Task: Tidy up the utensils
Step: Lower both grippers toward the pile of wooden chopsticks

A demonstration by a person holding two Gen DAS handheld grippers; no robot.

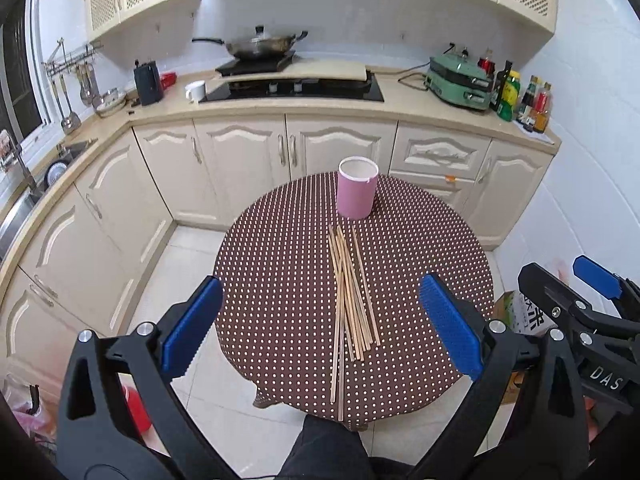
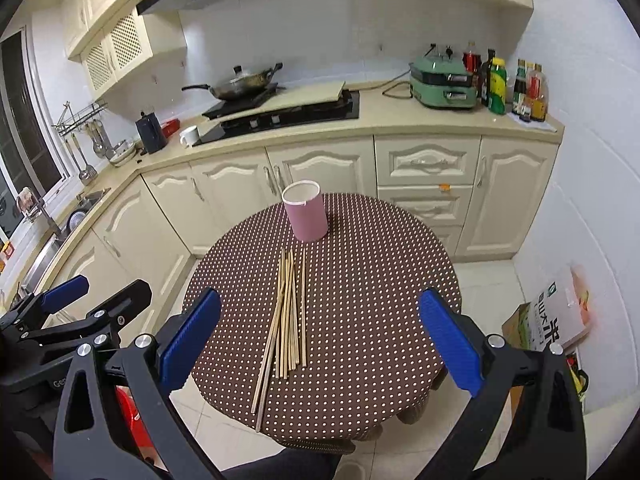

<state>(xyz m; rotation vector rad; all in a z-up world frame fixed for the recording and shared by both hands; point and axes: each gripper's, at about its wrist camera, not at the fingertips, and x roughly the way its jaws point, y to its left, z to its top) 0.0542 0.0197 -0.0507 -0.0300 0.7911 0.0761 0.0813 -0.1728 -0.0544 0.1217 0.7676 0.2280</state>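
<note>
Several wooden chopsticks [image 1: 349,300] lie in a loose bundle on the round brown polka-dot table [image 1: 280,272], pointing toward an empty upright pink holder cup [image 1: 357,193] at the table's far side. They also show in the right wrist view: chopsticks [image 2: 286,312], cup [image 2: 306,211], table [image 2: 372,300]. My left gripper [image 1: 320,316] is open and empty, held above the table's near edge. My right gripper [image 2: 320,320] is open and empty, beside it on the right; it shows in the left wrist view [image 1: 576,284].
Kitchen cabinets and a counter [image 1: 280,108] with a stove, wok [image 1: 256,46], mug, green appliance [image 1: 460,80] and bottles stand behind the table. A sink [image 1: 24,196] is at left. A rice bag [image 2: 556,316] and a box stand on the floor at right. A red object [image 1: 136,408] is on the floor at left.
</note>
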